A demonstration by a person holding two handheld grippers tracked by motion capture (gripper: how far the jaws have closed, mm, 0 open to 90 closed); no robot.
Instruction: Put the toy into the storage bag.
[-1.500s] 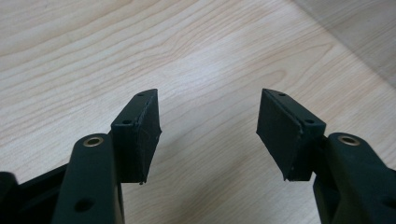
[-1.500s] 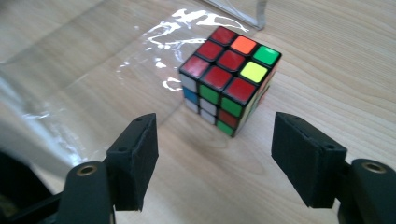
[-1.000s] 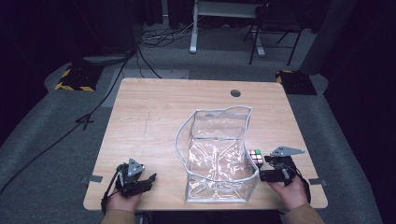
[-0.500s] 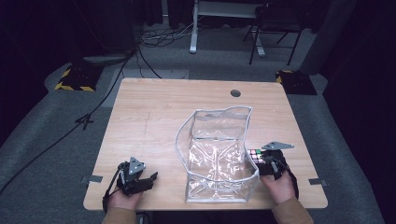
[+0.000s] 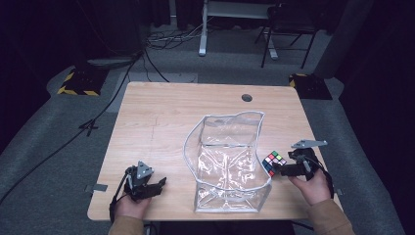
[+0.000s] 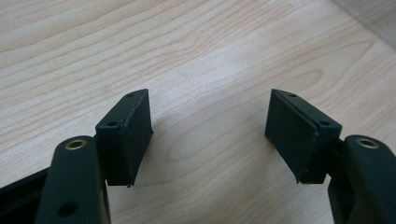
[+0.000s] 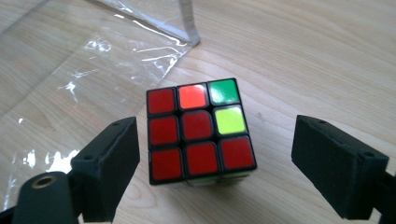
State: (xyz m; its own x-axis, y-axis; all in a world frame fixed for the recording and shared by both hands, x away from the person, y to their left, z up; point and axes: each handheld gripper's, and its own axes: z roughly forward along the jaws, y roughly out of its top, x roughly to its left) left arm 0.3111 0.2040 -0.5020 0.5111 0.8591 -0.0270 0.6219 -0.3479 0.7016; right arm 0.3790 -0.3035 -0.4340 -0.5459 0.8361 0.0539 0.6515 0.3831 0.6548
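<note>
A scrambled puzzle cube [image 5: 274, 162] [image 7: 201, 133], its red-dominated face up, rests on the wooden table [image 5: 161, 122] just right of a clear plastic bag [image 5: 227, 156] that stands open. My right gripper [image 5: 281, 169] [image 7: 215, 123] is open around the cube. Its jaws have just been opening, and a gap shows on both sides, wider at the right. My left gripper [image 5: 160, 183] [image 6: 210, 100] sits low over bare wood near the front left edge, open with nothing between its pads. The bag's white-trimmed corner [image 7: 189, 28] lies just beyond the cube.
A round cable hole [image 5: 247, 97] sits near the table's far edge. Beyond the table are a dark chair [image 5: 286, 29], a white desk leg [image 5: 201, 29], floor cables [image 5: 161, 39] and yellow-black striped blocks [image 5: 78, 83]. The front edge lies just behind both hands.
My right hand has drifted slightly right and away from the bag, with its jaws a bit wider around the cube. The left gripper and the bag have stayed put.
</note>
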